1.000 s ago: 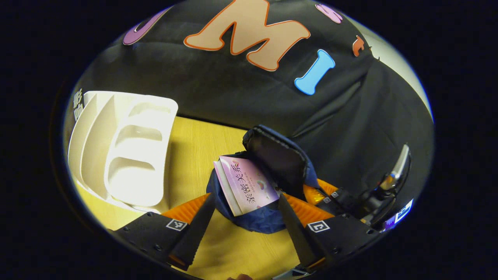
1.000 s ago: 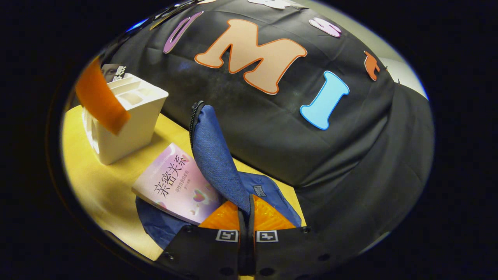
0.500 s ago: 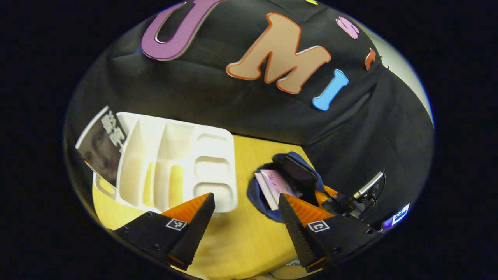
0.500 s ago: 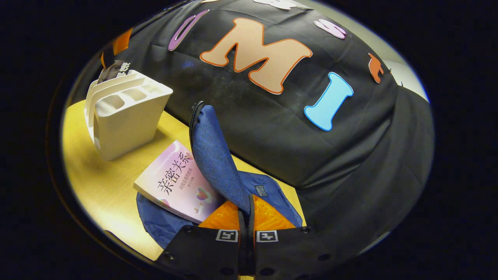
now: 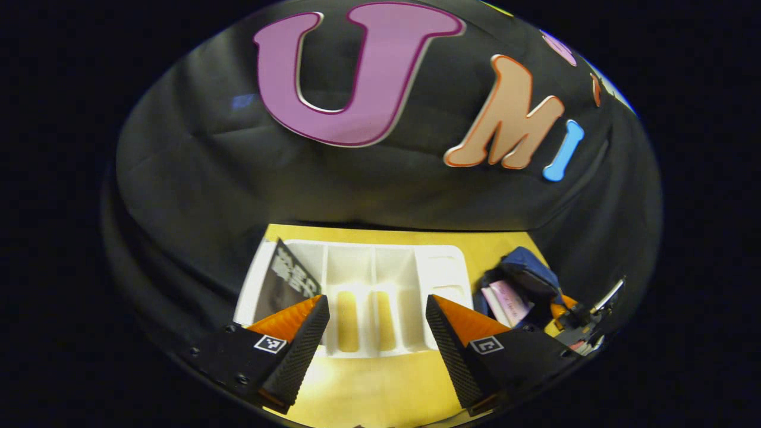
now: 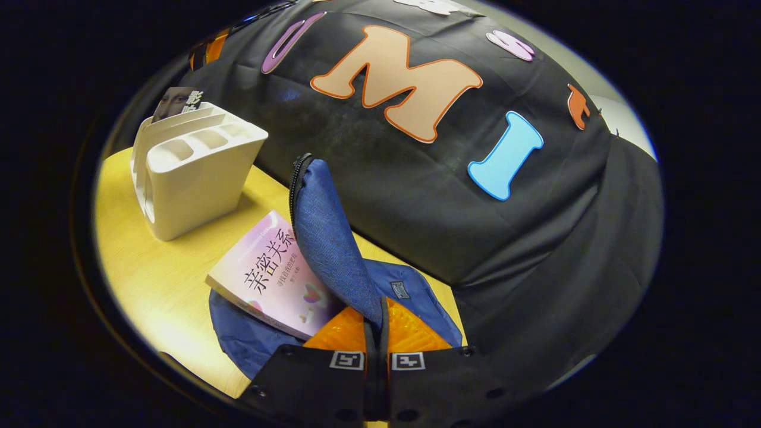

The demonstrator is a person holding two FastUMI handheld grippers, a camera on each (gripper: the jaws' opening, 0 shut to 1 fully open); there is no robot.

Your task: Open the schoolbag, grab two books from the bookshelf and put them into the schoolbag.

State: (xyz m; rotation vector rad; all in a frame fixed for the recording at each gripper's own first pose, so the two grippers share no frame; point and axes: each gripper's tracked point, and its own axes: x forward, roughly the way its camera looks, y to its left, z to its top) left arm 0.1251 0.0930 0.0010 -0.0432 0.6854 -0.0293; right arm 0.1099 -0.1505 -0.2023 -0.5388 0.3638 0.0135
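Left claw [image 5: 377, 333] agape, right claw [image 6: 377, 333] clamped.

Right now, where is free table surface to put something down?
Bare table lies between the white bookshelf and the pink book, also before the bookshelf toward the left gripper. It is crowded around the blue schoolbag.

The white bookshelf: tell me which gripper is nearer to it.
Left. The left gripper hangs open right before the bookshelf; the right gripper is off beside it, pinching the schoolbag's flap.

left gripper [image 5: 376, 324] open, empty, above white bookshelf [image 5: 380, 285] on table [image 5: 380, 386]; dark book [image 5: 285, 282] in leftmost slot; schoolbag [image 5: 523, 279] with pink book [image 5: 505, 300] at right.
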